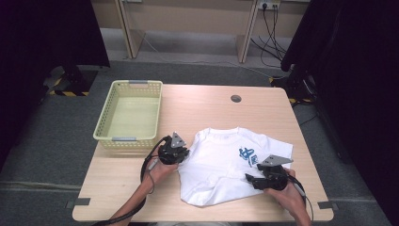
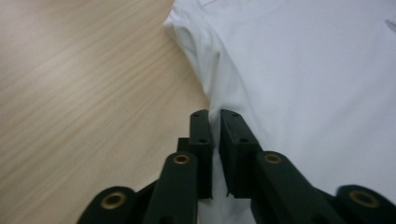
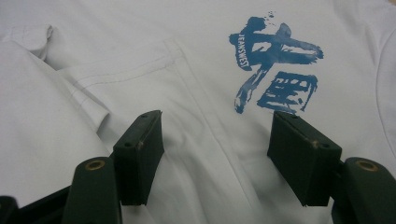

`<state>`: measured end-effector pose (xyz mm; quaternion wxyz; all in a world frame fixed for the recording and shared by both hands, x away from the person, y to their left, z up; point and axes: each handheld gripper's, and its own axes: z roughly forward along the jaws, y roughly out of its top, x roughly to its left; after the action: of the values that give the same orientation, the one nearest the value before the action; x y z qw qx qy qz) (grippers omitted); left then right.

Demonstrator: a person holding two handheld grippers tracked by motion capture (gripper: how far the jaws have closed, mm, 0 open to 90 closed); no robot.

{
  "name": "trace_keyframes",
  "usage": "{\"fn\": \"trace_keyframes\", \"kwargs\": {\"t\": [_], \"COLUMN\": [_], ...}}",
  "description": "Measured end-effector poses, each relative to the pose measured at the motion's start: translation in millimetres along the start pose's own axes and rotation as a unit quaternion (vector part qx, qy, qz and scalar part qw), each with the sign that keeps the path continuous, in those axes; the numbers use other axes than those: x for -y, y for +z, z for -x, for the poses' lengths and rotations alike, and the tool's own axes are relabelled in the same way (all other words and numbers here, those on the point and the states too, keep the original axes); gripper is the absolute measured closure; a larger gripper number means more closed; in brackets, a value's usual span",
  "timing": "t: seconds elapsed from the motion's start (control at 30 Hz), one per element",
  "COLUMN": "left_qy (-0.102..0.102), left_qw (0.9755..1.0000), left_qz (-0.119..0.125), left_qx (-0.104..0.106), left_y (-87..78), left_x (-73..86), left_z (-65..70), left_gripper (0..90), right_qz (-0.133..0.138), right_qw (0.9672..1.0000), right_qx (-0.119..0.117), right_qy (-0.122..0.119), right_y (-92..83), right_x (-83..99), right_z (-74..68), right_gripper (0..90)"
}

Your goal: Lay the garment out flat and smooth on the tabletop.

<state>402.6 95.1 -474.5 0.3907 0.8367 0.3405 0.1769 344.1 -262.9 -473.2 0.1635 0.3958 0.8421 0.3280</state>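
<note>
white t-shirt point(image 1: 226, 162) lies flat in the lower middle of the high view, its left edge pinched tight in the closed left gripper point(image 2: 214, 122), while the right gripper point(image 3: 215, 140) waits wide open over its right side, holding nothing.

- The left gripper point(image 2: 212, 122) rises from six o'clock, its two black jaws drawn almost together near the centre of the view.
- A thin fold of the white T-shirt point(image 2: 303, 84) sits pinched between the pads, right at the garment's edge.
- The shirt spreads from the jaws toward one to four o'clock; a sleeve point(image 2: 187, 32) lies crumpled at about twelve o'clock.
- Pale wooden table point(image 2: 84, 93) covers the side from seven to eleven o'clock, its grain running slantwise.
</note>
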Motion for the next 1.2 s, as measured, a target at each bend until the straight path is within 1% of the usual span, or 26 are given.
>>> {"fn": "trace_keyframes", "kwargs": {"t": [0.07,0.17,0.2,0.23,0.27,0.3,0.37,0.47,0.63,0.73,0.8,0.83,0.87,0.9,0.93,0.97,1.07,1.1,1.2], "left_qy": [0.001,0.007,0.010,0.015,0.018,0.019,0.016,-0.002,-0.019,-0.031,-0.040,-0.043,-0.046,-0.044,-0.039,-0.031,-0.013,-0.004,0.012], "left_qw": [0.9998,0.9988,0.9985,0.9984,0.9986,0.9988,0.9991,0.9995,0.9996,0.9995,0.9992,0.9990,0.9988,0.9988,0.9990,0.9992,0.9994,0.9993,0.9982], "left_qz": [0.008,0.019,0.022,0.026,0.030,0.032,0.029,0.027,0.017,0.004,0.002,0.003,0.001,-0.003,-0.005,-0.007,-0.003,-0.002,0.006], "left_qx": [0.018,0.045,0.049,0.047,0.040,0.033,0.025,0.015,0.009,0.003,0.003,0.008,0.015,0.021,0.022,0.022,0.031,0.037,0.058], "left_y": [-0.6,-1.0,-1.4,-2.4,-4.0,-5.7,-8.0,-9.2,-5.9,-0.7,2.3,3.1,3.7,4.0,4.3,4.4,5.0,5.4,5.9], "left_x": [-4.7,-11.4,-13.4,-15.6,-17.6,-18.9,-19.1,-15.9,-10.4,-7.7,-6.6,-6.4,-6.5,-7.2,-8.6,-10.6,-17.7,-20.4,-26.9], "left_z": [6.2,22.1,26.9,29.6,30.4,29.3,23.4,12.8,3.1,-2.2,-5.1,-5.3,-4.4,-2.6,0.4,4.0,18.5,24.3,42.7], "left_gripper": [88.3,88.6,88.0,86.7,84.9,82.3,77.9,74.4,68.4,60.3,59.2,62.3,68.5,74.8,79.6,82.5,86.3,86.5,86.1], "right_qz": [0.000,-0.001,0.000,0.000,0.001,0.000,0.000,0.000,0.000,0.000,0.001,0.000,0.000,0.000,0.000,0.001,-0.001,-0.001,-0.001], "right_qw": [1.0000,1.0000,1.0000,1.0000,1.0000,1.0000,1.0000,1.0000,1.0000,1.0000,1.0000,1.0000,1.0000,1.0000,1.0000,1.0000,1.0000,1.0000,1.0000], "right_qx": [0.000,-0.001,-0.001,0.000,-0.001,-0.001,-0.001,-0.002,-0.001,0.000,-0.001,-0.001,-0.001,0.000,0.000,0.000,0.000,0.000,-0.001], "right_qy": [0.001,0.000,0.000,0.000,0.000,0.000,0.000,-0.001,0.000,0.000,0.000,-0.001,0.000,0.000,0.000,0.000,0.000,0.001,0.000], "right_y": [-0.1,-0.1,-0.1,-0.2,-0.2,-0.2,-0.2,-0.2,-0.2,-0.1,-0.3,-0.2,-0.2,-0.2,-0.3,-0.3,-0.1,-0.2,-0.2], "right_x": [0.2,-0.2,0.1,0.4,0.5,0.4,0.2,0.3,0.3,0.1,0.6,0.4,0.2,0.2,0.5,0.6,0.0,0.1,0.1], "right_z": [-0.1,0.1,0.0,0.0,0.0,0.1,0.0,0.4,0.1,0.0,0.1,0.1,0.1,0.0,-0.1,-0.1,0.0,-0.2,0.0], "right_gripper": [35.6,35.6,35.7,35.7,35.7,35.7,35.7,35.6,35.7,35.6,35.6,35.7,35.7,35.7,35.7,35.7,35.7,35.7,35.7]}}
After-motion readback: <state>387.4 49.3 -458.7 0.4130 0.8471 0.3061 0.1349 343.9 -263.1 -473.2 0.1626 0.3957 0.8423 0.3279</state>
